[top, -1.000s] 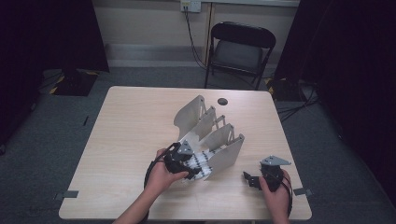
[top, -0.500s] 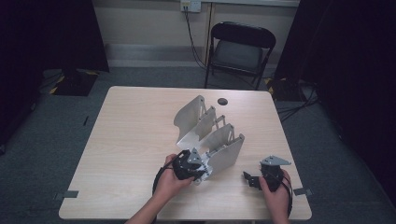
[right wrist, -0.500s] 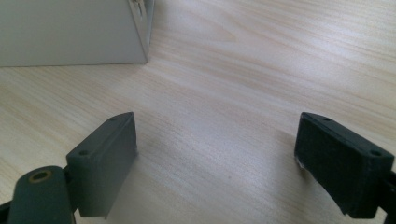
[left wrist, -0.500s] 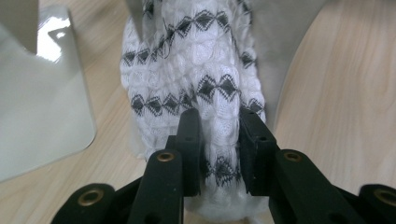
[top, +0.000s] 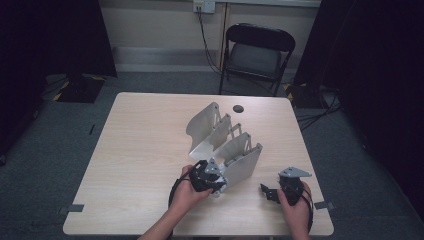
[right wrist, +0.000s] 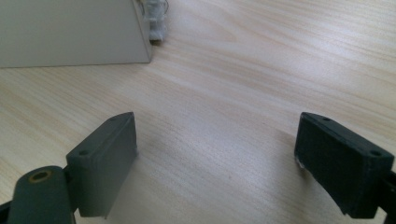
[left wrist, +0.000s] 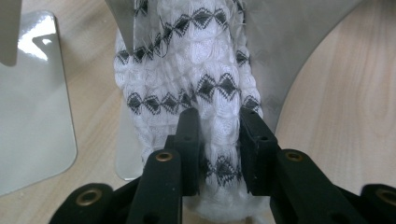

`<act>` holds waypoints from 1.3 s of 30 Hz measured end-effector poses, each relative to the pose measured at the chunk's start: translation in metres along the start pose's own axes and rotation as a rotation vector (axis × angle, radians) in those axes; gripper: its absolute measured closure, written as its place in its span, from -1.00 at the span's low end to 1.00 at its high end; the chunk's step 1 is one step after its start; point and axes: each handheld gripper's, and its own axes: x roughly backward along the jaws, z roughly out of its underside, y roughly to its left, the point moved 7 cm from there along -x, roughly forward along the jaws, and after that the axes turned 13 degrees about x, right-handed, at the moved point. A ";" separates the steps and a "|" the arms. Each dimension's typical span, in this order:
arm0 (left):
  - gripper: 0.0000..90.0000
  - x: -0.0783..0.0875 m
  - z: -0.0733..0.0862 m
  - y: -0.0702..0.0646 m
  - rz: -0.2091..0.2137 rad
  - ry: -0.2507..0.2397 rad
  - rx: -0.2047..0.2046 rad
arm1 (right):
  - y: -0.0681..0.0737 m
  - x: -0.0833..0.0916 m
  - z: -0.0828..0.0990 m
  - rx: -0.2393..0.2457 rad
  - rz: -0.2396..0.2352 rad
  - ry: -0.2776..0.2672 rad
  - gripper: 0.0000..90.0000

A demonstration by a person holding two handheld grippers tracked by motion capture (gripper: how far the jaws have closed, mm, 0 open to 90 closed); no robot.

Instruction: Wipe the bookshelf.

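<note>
Left gripper (left wrist: 218, 135), jaws just closed, now pinching the white sock (left wrist: 187, 79) (right gripper (right wrist: 217, 163) wide open, unmoved).

Dim surroundings, perhaps slightly soft

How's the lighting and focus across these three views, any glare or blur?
High view: the room edges are dark, the table evenly lit, all a little soft. Left gripper view: glare on the metal plate at left, the white knit cloth sharp. Right gripper view: the near pads are blurred, the wood grain clearer.
</note>
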 end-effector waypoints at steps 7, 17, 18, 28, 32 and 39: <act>0.69 0.016 0.016 -0.002 0.016 0.047 -0.015 | 0.000 0.000 0.000 0.000 0.000 0.000 -0.72; 0.71 0.033 0.033 0.000 0.020 0.073 -0.015 | 0.000 0.000 0.000 0.000 0.000 0.000 -0.72; 0.72 0.033 0.032 0.000 0.019 0.078 -0.009 | 0.000 0.000 0.000 0.000 0.000 0.000 -0.72; 0.73 0.018 -0.003 -0.001 0.027 0.034 0.006 | 0.000 0.000 0.000 0.001 0.000 0.000 -0.72; 0.72 0.006 -0.009 -0.003 0.028 0.037 -0.006 | 0.000 0.000 0.000 0.000 -0.001 0.000 -0.72; 0.70 -0.001 -0.007 -0.003 0.029 0.027 0.018 | 0.000 0.000 0.000 0.001 -0.001 0.000 -0.72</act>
